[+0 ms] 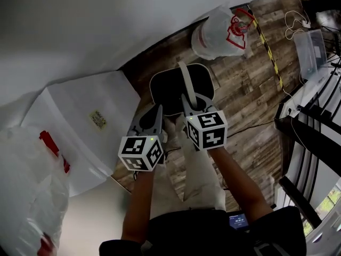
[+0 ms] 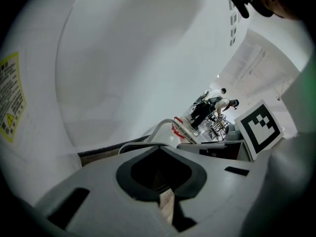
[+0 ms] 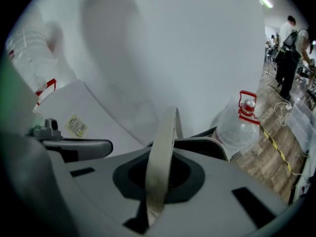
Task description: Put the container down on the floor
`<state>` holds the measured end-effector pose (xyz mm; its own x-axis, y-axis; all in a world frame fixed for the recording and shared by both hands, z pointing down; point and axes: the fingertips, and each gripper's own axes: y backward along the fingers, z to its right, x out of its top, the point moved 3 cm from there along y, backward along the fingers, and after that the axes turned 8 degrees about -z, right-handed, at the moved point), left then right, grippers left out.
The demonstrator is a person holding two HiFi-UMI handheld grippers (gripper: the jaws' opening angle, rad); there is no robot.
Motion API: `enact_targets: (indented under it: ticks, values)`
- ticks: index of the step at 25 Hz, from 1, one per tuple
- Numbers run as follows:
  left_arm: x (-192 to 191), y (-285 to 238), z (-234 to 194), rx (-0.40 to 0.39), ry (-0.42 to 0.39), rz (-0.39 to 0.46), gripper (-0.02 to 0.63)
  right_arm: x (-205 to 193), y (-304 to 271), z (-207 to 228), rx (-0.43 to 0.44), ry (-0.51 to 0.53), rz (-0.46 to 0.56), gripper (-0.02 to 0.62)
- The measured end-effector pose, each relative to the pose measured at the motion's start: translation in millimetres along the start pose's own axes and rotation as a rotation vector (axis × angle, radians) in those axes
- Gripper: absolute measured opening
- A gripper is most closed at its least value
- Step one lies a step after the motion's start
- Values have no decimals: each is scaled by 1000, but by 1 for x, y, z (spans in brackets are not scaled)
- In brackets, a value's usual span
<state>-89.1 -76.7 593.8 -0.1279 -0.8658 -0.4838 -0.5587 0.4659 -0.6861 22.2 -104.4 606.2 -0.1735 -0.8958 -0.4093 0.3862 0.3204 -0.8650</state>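
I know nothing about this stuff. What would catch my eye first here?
In the middle, the right tool, topped by a black-and-white patterned cube, grips the pale handle of a dark container over the wooden floor. Beyond it stands a big clear water bottle with a red top.

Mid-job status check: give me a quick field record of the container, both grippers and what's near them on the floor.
container: dark oval bin with pale rim, over the wooden plank floor; whether it touches the floor cannot be told
handle: pale strap handle, raised upright
right gripper: shut on the handle
left gripper: jaws together, holding nothing, beside the right one
nearby: clear plastic water jug with red cap beyond the bin; white box with yellow label to its left
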Motion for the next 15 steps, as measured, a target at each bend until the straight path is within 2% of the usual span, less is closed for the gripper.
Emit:
enact_targets:
  ticks: [7,15]
  values:
    - [-18,-17,-21,12,25,-23,17,-25,-30,6,9,1,-60,31]
    - [-37,-46,-44,21,2,-73,17,-43,-67,14,5,18,-122,31]
